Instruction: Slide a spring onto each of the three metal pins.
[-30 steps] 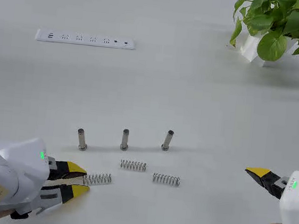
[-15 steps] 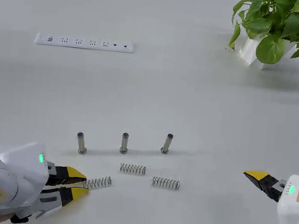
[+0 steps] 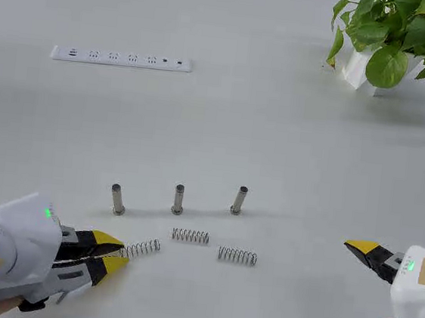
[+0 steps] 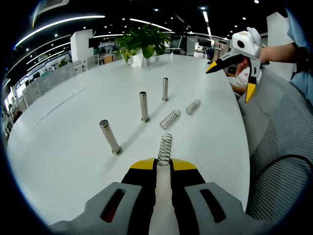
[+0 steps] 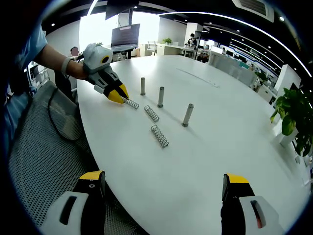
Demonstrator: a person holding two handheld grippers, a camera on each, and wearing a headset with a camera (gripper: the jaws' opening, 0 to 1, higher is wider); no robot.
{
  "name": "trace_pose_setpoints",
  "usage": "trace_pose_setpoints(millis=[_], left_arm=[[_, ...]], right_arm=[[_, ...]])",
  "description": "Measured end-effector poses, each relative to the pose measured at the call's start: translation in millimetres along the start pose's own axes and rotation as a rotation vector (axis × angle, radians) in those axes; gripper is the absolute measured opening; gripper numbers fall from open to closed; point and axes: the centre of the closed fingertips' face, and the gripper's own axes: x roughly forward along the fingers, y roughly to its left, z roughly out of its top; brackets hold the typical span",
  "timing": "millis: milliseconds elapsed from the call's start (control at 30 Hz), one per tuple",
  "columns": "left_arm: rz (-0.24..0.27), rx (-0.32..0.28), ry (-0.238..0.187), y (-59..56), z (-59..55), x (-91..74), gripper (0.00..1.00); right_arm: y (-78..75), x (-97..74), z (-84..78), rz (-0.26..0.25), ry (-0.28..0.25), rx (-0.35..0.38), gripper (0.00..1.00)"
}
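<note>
Left gripper (image 4: 164, 165): jaws clenched on the near end of one spring (image 4: 166, 146). Right gripper (image 5: 164, 177): jaws spread wide, empty. Second spring (image 3: 190, 236) and third spring (image 3: 237, 256) lie on the white surface (image 3: 276, 135). Beyond them, three metal pins (image 3: 178, 199) stand bare.

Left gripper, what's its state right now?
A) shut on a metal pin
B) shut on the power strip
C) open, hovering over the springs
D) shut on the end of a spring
D: in the left gripper view the left gripper has its yellow tips closed on the near end of a spring, and the rest of the spring sticks out ahead of the jaws.
</note>
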Motion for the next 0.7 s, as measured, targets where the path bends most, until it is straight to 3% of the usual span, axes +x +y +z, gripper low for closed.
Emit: trace_pose_setpoints(millis=[700], left_arm=[[0.017,-0.088,-0.067,-1.6,13.7,-7.1,0.06]], right_arm=[[3.7,2.3,2.8,0.010,-0.008,-0.004,1.00]])
